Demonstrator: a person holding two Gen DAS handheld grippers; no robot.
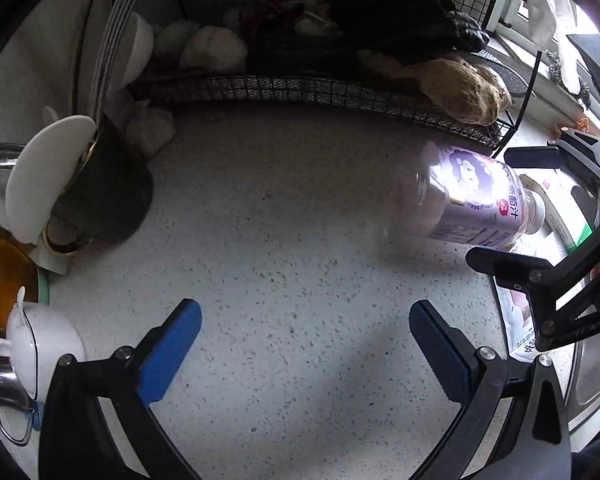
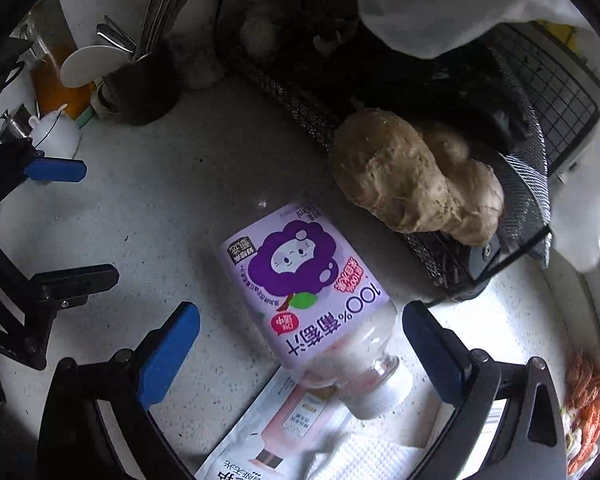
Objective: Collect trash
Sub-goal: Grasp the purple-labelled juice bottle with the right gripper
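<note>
An empty clear plastic bottle with a purple grape-juice label lies on its side on the speckled white counter; it also shows in the left wrist view. My right gripper is open, its blue pads on either side of the bottle's neck end, not touching it. A flat printed packet and a white paper towel lie under the bottle's cap end. My left gripper is open and empty over bare counter, left of the bottle. The right gripper shows in the left wrist view.
A black wire basket with garlic, a dark bag and a ginger root stands behind the bottle. A dark utensil holder with cutlery, a white teapot and a steel pot stand at the left. Orange scraps lie at the right.
</note>
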